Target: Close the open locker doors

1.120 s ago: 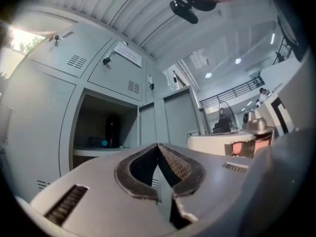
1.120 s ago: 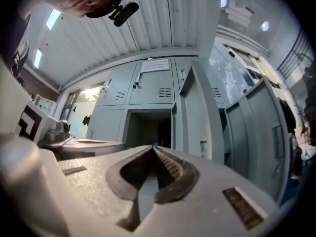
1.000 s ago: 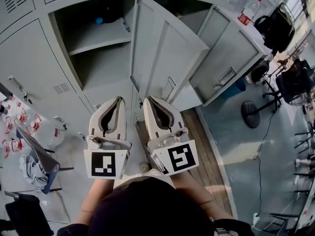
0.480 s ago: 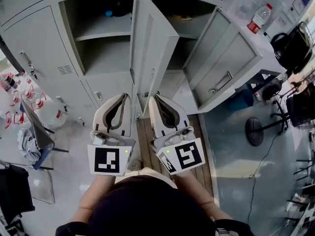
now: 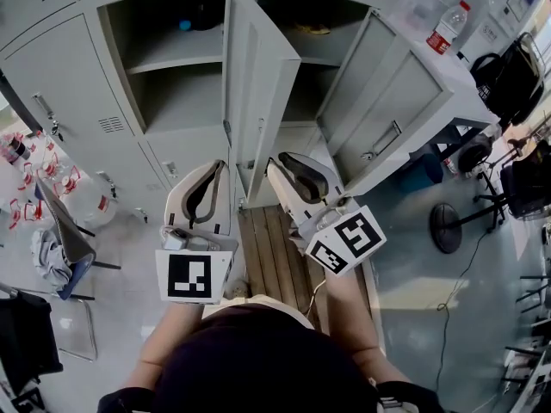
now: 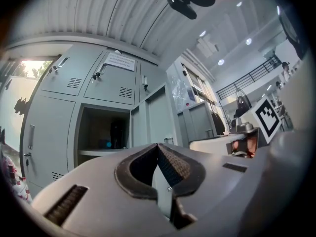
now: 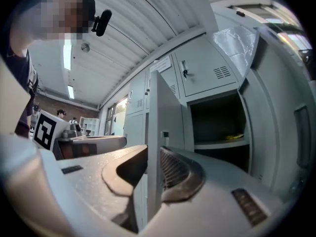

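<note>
Two grey locker doors stand open. The left door point(image 5: 255, 84) juts out edge-on between the two open compartments, and the right door point(image 5: 392, 101) swings wide to the right. My left gripper point(image 5: 216, 164) is shut and empty, below the left compartment point(image 5: 168, 67); its tips point(image 6: 158, 145) meet. My right gripper point(image 5: 278, 161) sits just right of the left door's lower edge. Its jaws have just been opening and now stand open, pressing on nothing. The left door's edge point(image 7: 163, 112) shows through the gap between the right gripper's tips point(image 7: 153, 149).
A blue thing point(image 5: 184, 24) lies on the left shelf, a yellow one point(image 5: 315, 29) on the right shelf. Wooden boards point(image 5: 272, 248) lie underfoot. A bottle point(image 5: 445, 26), dark chairs point(image 5: 499, 58) and a round stand base point(image 5: 446, 228) are to the right; a blue chair point(image 5: 65, 231) to the left.
My right gripper has swung to the right and turned, and its jaws have parted. My left gripper shifted only a little. The doors look more edge-on from my head than before.
</note>
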The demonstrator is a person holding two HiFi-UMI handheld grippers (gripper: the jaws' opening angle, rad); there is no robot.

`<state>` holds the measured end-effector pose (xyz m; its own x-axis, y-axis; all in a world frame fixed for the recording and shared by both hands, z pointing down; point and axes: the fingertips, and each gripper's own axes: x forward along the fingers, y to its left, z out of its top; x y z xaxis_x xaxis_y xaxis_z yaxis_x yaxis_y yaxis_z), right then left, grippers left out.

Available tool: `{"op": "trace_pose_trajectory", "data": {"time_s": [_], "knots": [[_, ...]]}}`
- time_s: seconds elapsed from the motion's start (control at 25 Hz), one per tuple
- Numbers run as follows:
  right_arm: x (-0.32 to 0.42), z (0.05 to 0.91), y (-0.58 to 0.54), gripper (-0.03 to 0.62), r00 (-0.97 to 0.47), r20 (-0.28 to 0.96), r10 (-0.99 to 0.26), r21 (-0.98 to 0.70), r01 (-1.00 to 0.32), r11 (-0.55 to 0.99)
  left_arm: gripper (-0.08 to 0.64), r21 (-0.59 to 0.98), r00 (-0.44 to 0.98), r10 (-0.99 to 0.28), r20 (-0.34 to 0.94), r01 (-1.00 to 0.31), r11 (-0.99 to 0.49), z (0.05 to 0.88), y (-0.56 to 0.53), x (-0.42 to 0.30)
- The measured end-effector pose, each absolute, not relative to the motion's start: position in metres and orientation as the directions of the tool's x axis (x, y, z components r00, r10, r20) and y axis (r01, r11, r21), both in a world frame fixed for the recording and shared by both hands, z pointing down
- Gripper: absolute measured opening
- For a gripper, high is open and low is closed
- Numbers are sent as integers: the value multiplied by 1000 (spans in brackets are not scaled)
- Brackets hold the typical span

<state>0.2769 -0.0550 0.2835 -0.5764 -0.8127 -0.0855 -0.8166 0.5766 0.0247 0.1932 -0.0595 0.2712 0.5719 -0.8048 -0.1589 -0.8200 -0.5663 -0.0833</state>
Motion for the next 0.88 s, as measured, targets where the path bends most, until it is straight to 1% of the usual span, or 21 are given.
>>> {"op": "trace_pose_trajectory", "data": {"time_s": [0.24, 0.44, 0.52, 0.6, 0.72, 0.88], "knots": [[277, 292, -66, 108, -681, -63, -729, 32, -732, 681, 5, -97, 563, -811, -161, -827, -554, 272, -62, 193], [273, 300, -75, 121, -758, -42, -651, -26, -651, 759, 5, -91, 551, -821, -150, -835, -543, 275, -68, 191], [271, 305, -77, 156, -785, -28, -618, -42, -617, 786, 4, -88, 545, -825, -150, -839, -538, 275, -71, 189], [269, 310, -80, 172, -802, -10, -597, -48, -596, 801, 4, -89, 541, -828, -149, -841, -534, 275, -73, 189], [267, 316, -86, 173, -819, -2, -574, -59, -573, 818, 4, -94, 539, -830, -145, -842, -531, 275, -76, 189], [262, 317, -88, 174, -852, -23, -522, -82, -519, 851, 4, -99, 535, -833, -141, -845, -525, 275, -79, 188]]}}
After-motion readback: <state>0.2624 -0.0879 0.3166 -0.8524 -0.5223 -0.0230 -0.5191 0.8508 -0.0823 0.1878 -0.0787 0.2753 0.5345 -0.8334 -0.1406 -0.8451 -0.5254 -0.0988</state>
